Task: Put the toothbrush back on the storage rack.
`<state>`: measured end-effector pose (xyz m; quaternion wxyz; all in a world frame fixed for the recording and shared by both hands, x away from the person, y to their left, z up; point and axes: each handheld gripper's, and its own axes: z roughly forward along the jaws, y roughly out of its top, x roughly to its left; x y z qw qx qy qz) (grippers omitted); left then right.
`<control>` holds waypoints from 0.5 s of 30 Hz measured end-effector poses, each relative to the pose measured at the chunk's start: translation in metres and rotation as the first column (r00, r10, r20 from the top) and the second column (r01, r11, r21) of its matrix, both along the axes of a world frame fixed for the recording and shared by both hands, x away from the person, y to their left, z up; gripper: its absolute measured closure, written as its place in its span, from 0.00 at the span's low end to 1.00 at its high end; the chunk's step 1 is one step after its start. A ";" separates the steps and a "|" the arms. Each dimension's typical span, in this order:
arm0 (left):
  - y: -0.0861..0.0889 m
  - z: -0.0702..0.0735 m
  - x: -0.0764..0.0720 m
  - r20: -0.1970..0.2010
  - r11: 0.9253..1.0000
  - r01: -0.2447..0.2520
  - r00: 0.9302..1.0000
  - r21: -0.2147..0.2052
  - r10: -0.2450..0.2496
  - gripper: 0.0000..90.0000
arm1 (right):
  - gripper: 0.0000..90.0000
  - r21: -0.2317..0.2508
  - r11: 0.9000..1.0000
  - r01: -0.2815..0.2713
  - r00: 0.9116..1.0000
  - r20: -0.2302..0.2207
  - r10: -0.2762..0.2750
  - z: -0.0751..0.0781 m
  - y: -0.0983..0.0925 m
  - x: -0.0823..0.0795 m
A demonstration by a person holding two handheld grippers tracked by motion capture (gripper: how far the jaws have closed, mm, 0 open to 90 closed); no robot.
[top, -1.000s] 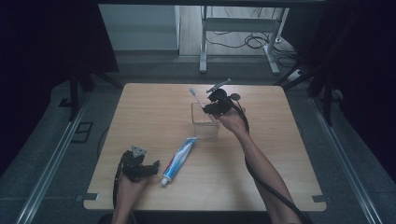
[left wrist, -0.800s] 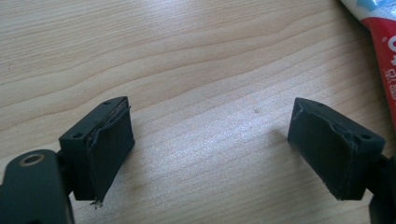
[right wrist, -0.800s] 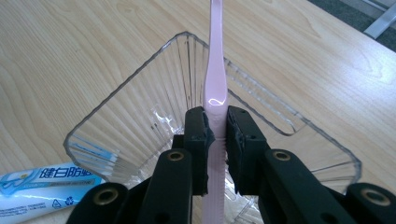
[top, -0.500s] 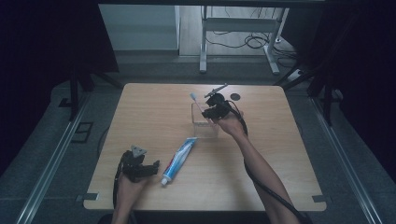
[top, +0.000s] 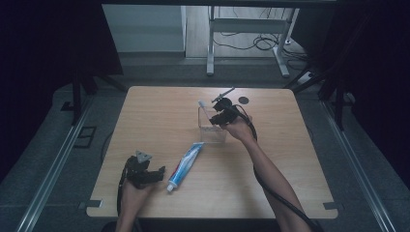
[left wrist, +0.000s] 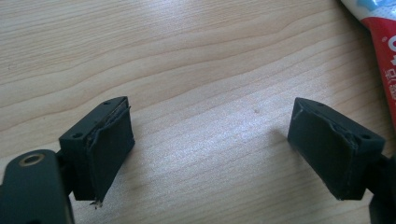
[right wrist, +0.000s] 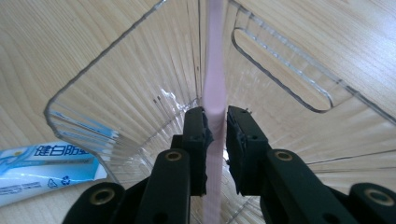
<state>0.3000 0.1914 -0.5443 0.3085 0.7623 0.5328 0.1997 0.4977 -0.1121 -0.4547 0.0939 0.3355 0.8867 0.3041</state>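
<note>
wood, pale and straight-grained, makes up the table [top: 159, 111]: a squarish top with rounded corners, standing on a grey floor [top: 53, 159] in a dim room. beyond the far edge stands a white metal frame [top: 246, 29] with cables [top: 251, 44] coiled on the floor around its legs. a small dark disc [top: 243, 100] lies on the wood near the far right corner.

toward the far middle of the table stands a clear plastic holder [top: 212, 126], square in plan with ribbed walls and a slot-shaped side pocket. the right gripper [top: 216, 117] hangs over its open top, and its camera looks down into the holder. between its two black pads runs a pink toothbrush handle [right wrist: 214, 93], which goes on down into the holder's main compartment; in the high view the brush's pale end [top: 202, 103] sticks up past the holder's far rim. the jaws stand nearly closed, with the handle between them. the left pad lies against the handle, while a thin sliver of gap seems to show on the right, so the grip looks slack.

a toothpaste tube [top: 185, 165], blue, white and red, lies flat on the wood between the holder and the near edge, its cap toward the person. the left gripper [top: 151, 174] rests low over the table near the near left corner, just beside the tube's cap end. its jaws are spread wide with bare wood between them, holding nothing; the tube's red and white end [left wrist: 380, 35] lies off to one side, clear of the pads.
</note>
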 end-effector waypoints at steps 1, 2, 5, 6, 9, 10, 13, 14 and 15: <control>0.000 0.000 0.000 0.000 1.000 0.000 1.000 0.001 0.000 0.16 | 0.83 0.002 1.000 -0.007 1.000 0.006 0.007 0.001 0.000 0.000; 0.000 0.000 0.000 0.001 1.000 0.000 1.000 0.001 0.000 0.16 | 0.83 0.007 1.000 -0.003 1.000 0.009 0.003 0.002 0.000 -0.001; 0.000 0.000 0.000 0.001 1.000 0.000 1.000 0.001 0.000 0.16 | 0.81 0.012 1.000 -0.014 1.000 0.019 0.014 0.006 0.000 -0.003; 0.000 0.000 0.000 0.001 1.000 -0.001 1.000 0.001 0.001 0.16 | 0.81 0.012 1.000 -0.019 1.000 0.022 0.019 0.007 0.000 -0.004; 0.000 0.000 0.000 0.000 1.000 -0.002 1.000 0.000 0.002 0.16 | 0.78 0.014 1.000 -0.021 0.999 0.030 0.020 0.011 -0.001 -0.007; 0.000 0.000 0.000 0.000 1.000 -0.001 1.000 0.000 0.001 0.16 | 0.76 0.017 1.000 -0.023 0.999 0.034 0.022 0.013 -0.001 -0.008; 0.000 0.000 0.000 -0.002 1.000 0.000 1.000 -0.001 0.000 0.16 | 0.71 0.027 0.999 -0.023 0.999 0.038 0.022 0.018 -0.003 -0.012; 0.000 0.000 0.000 -0.002 1.000 -0.001 1.000 -0.001 0.001 0.16 | 0.69 0.030 0.999 -0.024 0.999 0.041 0.023 0.020 -0.004 -0.013; 0.000 0.000 0.000 -0.001 1.000 -0.001 1.000 -0.001 0.001 0.16 | 0.67 0.032 0.999 -0.027 0.999 0.043 0.026 0.021 -0.005 -0.014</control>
